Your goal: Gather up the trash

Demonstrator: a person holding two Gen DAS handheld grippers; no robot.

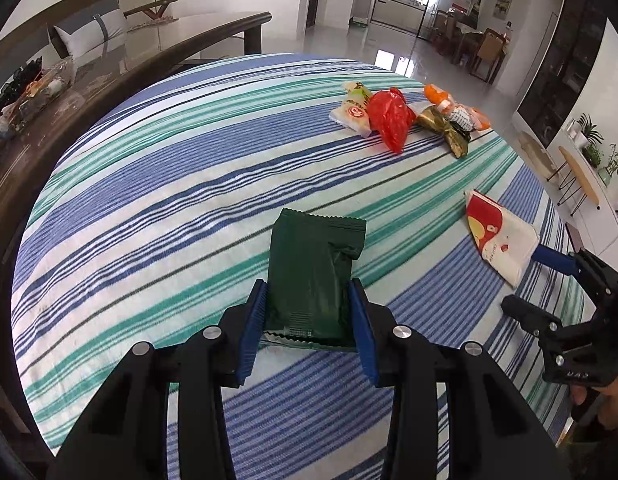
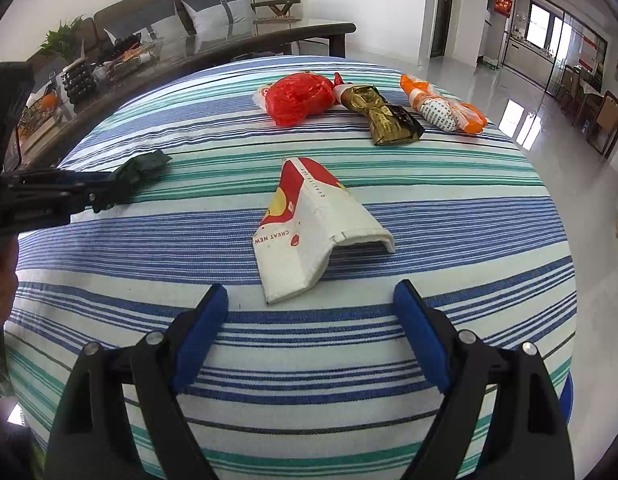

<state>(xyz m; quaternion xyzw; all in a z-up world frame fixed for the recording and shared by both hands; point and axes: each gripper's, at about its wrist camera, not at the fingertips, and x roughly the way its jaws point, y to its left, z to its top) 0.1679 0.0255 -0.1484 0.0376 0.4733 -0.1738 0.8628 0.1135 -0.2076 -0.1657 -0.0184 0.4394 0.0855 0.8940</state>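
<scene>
My left gripper [image 1: 309, 296] is shut on a dark green wrapper [image 1: 313, 276], which also shows in the right wrist view [image 2: 143, 166] held just above the striped tablecloth [image 2: 449, 224]. My right gripper [image 2: 311, 300] is open and empty, just short of a flattened red-and-white paper carton [image 2: 309, 228] that lies on the cloth; the carton also shows in the left wrist view [image 1: 499, 232]. Farther back lie a red plastic bag [image 2: 299, 98], a gold wrapper [image 2: 383, 114] and an orange-and-white bag [image 2: 443, 106].
A white snack packet [image 1: 353, 114] lies beside the red bag. A dark wooden table [image 1: 89, 80] with clutter and a sofa stand to the left. Glossy floor and dining chairs [image 2: 605, 120] are beyond the table on the right.
</scene>
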